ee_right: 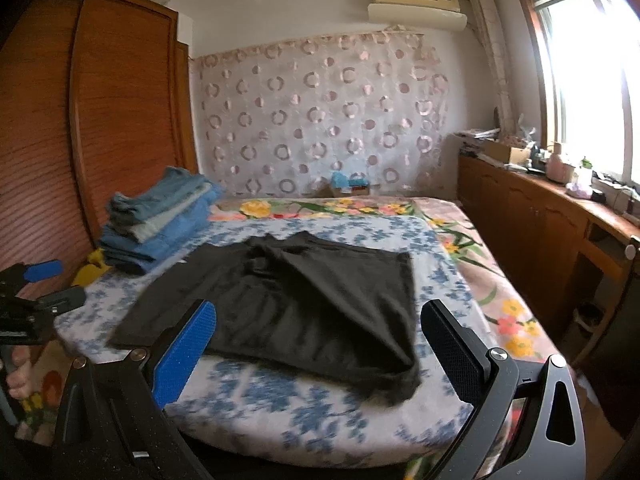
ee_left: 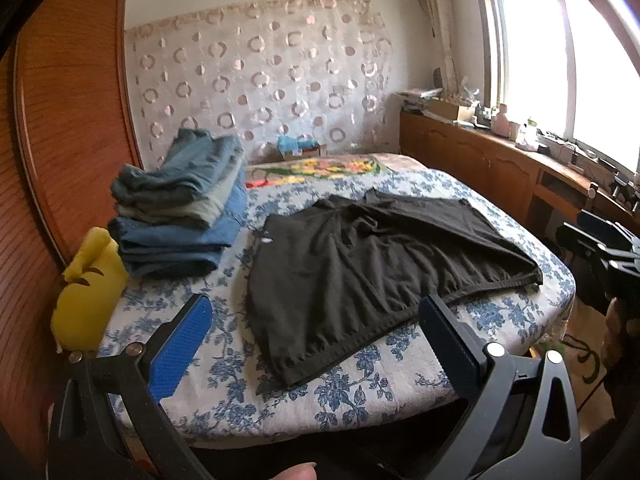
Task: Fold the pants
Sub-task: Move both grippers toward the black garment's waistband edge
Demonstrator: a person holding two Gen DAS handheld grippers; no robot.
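Black pants (ee_left: 360, 272) lie spread flat and a little rumpled on the bed's blue-flowered sheet (ee_left: 360, 384); in the right wrist view the black pants (ee_right: 288, 304) fill the near middle of the bed. My left gripper (ee_left: 316, 308) hovers open over the near edge of the pants, touching nothing. My right gripper (ee_right: 320, 316) is open too, above the pants' near hem. The other gripper (ee_left: 600, 240) shows off the bed's right side in the left wrist view, and the left one (ee_right: 52, 284) appears at the left edge of the right wrist view.
A stack of folded blue jeans (ee_left: 180, 208) sits at the bed's far left beside a wooden wardrobe (ee_left: 68, 120). A yellow object (ee_left: 88, 292) lies at the left edge. A wooden sideboard (ee_left: 500, 164) with clutter runs under the window on the right.
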